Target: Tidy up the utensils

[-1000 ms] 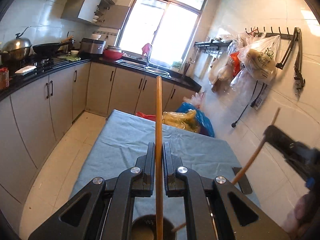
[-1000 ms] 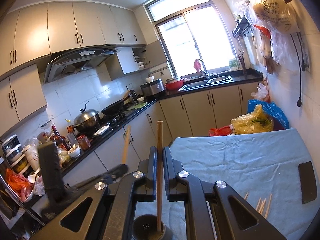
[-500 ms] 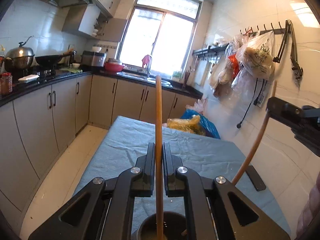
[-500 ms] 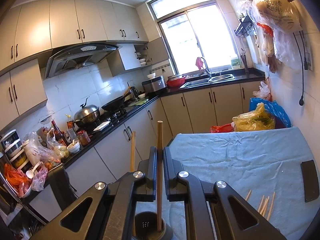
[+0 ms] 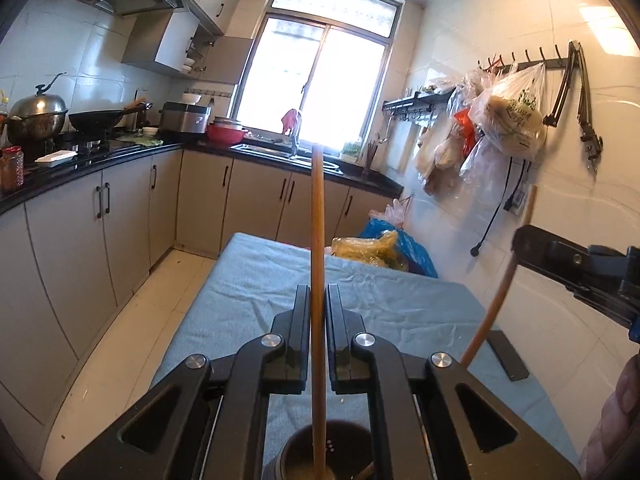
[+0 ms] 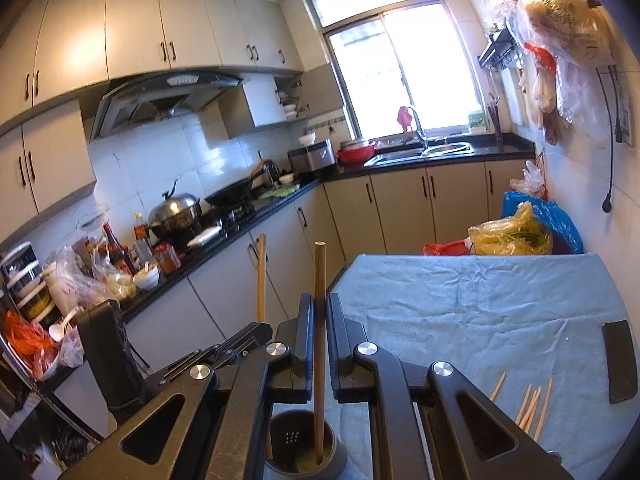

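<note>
My left gripper [image 5: 318, 292] is shut on an upright wooden chopstick [image 5: 317, 220], whose lower end dips into a dark round utensil holder [image 5: 352, 438] right below the fingers. My right gripper [image 6: 319, 300] is shut on a second chopstick [image 6: 319, 272], and its tip stands inside the same holder [image 6: 292, 436]. The holder sits at the near edge of a table covered with a blue-grey cloth [image 6: 460, 300]. Each wrist view shows the other gripper beside it with its own stick. Several loose chopsticks [image 6: 534, 404] lie on the cloth to the right.
A flat black object [image 6: 620, 360] lies near the table's right edge. Plastic bags [image 6: 516, 236] pile up beyond the far end. Counters with a pot, wok and bottles [image 6: 120, 252] run along the left, with bare floor [image 5: 132, 328] between. Bags hang on the right wall [image 5: 508, 120].
Both grippers have sunk a little with their chopsticks, so the holder looms larger below. In the left wrist view the right hand's chopstick stands steeper than before.
</note>
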